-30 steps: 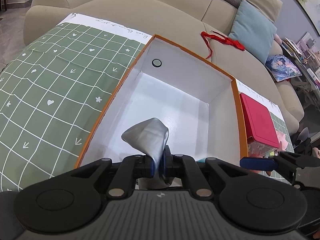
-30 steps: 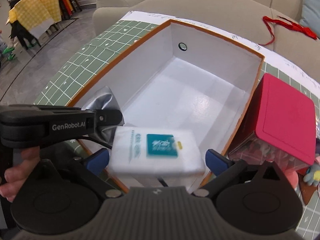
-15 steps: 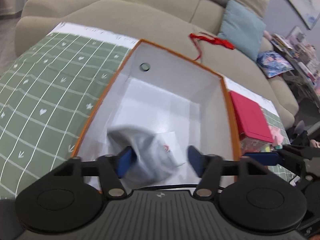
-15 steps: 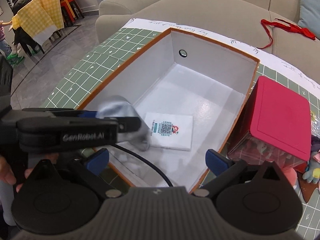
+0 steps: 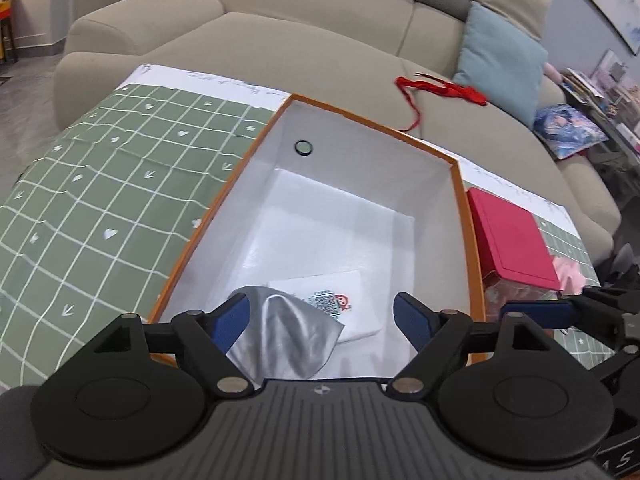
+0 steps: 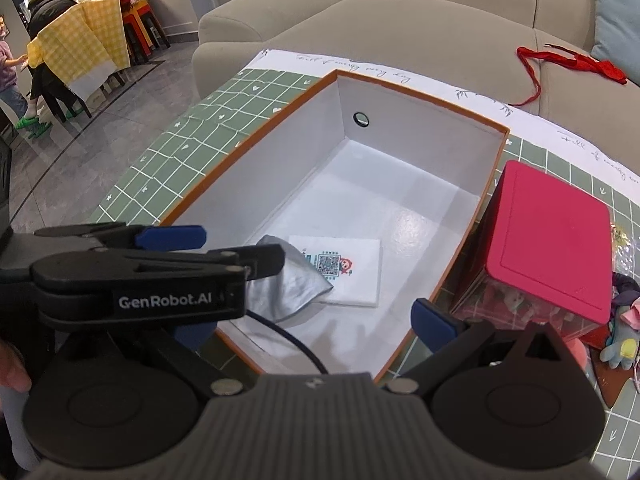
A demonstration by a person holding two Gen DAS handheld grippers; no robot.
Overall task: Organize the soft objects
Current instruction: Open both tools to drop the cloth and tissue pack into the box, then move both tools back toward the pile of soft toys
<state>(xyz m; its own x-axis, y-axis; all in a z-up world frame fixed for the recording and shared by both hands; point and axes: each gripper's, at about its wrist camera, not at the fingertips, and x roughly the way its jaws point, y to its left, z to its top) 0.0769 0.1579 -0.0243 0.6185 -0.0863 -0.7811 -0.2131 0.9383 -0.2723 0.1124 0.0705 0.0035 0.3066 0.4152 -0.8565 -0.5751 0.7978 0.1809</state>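
Left wrist view looks down into an orange-rimmed box (image 5: 464, 216) with white walls, standing on a desk (image 5: 92, 208) under a green checked cloth. The left claw (image 5: 320, 320) hangs over the near end of the box with its jaws opening wide — a silver pouch (image 5: 288, 340) lies below between them, close by one blue pad, and neither pad presses on it. The pouch rests on the box floor, partly over a flat white packet (image 5: 344, 300) printed with a code and a small red figure. Right wrist view shows the same pair in the box's near corner, pouch (image 6: 288, 292) overlapping packet (image 6: 348, 272), with the left claw (image 6: 182, 282) seen side-on above them. The right claw (image 6: 308, 322) is spread wide with nothing between its pads. A red-lidded bin (image 6: 548, 236) stands just beside the box, and a beige sofa (image 6: 400, 20) lies beyond the desk.
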